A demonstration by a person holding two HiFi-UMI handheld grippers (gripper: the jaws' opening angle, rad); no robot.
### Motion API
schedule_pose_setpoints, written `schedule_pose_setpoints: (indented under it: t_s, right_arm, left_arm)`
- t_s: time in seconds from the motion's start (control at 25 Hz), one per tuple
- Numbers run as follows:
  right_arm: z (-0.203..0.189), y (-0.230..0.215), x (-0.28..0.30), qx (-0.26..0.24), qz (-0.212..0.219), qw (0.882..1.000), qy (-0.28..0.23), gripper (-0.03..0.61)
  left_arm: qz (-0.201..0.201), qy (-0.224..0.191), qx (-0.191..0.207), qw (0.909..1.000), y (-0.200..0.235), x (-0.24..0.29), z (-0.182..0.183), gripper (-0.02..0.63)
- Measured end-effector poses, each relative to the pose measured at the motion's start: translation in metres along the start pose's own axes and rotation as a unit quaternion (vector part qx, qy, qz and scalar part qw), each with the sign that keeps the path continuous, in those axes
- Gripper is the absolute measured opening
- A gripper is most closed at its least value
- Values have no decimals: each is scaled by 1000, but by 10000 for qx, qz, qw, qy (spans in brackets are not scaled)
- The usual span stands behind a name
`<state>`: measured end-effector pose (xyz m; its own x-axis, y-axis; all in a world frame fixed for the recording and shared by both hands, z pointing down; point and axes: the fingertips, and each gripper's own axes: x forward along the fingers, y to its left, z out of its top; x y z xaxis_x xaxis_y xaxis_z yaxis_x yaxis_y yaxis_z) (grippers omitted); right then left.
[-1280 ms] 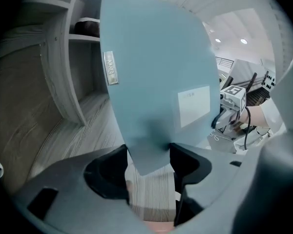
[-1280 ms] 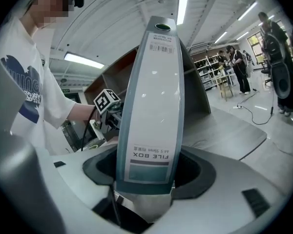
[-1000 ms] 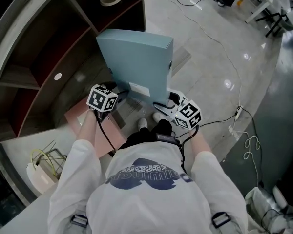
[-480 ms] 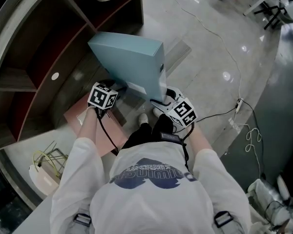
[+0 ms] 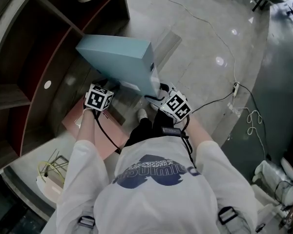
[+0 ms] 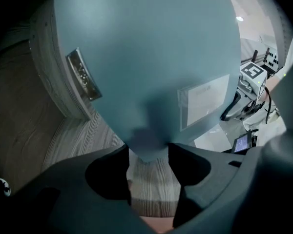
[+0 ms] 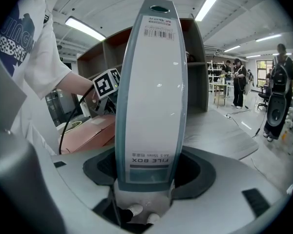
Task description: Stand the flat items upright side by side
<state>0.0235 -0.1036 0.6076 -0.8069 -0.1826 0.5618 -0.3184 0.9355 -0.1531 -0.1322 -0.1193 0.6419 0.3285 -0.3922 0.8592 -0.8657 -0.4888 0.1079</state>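
Gripping the tilted file box (image 5: 118,62): right tongs (image 7: 149,177) clamp its spine, left tongs (image 6: 149,152) closing on a corner, open floor (image 5: 200,43) rightward.

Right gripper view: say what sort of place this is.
Likely a workshop or lab: ceiling strip lights, people standing by desks, open shelves, and cables across the polished floor.
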Motion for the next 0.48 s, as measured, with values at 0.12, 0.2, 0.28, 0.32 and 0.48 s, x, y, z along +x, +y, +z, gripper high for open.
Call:
schedule_pose_setpoints:
  t_s: [0.12,0.2,0.28,0.32,0.48]
  right_arm:
    - [-3,-1,4,18,-5,10000,85,293]
    - [-6,-1,8,18,9,9999,149,293]
    - [-8,-1,12,-13,27,9998,200,293]
    - [-8,-1,15,-46,28,9998,213,293]
    - [-9,1,25,-142,41,9994,299,290]
  left_arm:
    - [38,58,91,9999,3,3,-2,256]
    - [65,80,101,9999,5,5,-4,253]
    - [103,101,73,9999,8,6,-8,252]
    - [130,103,62,9998,9,6,-9,251]
    - [232,80,44,9997,17,4,-14,242]
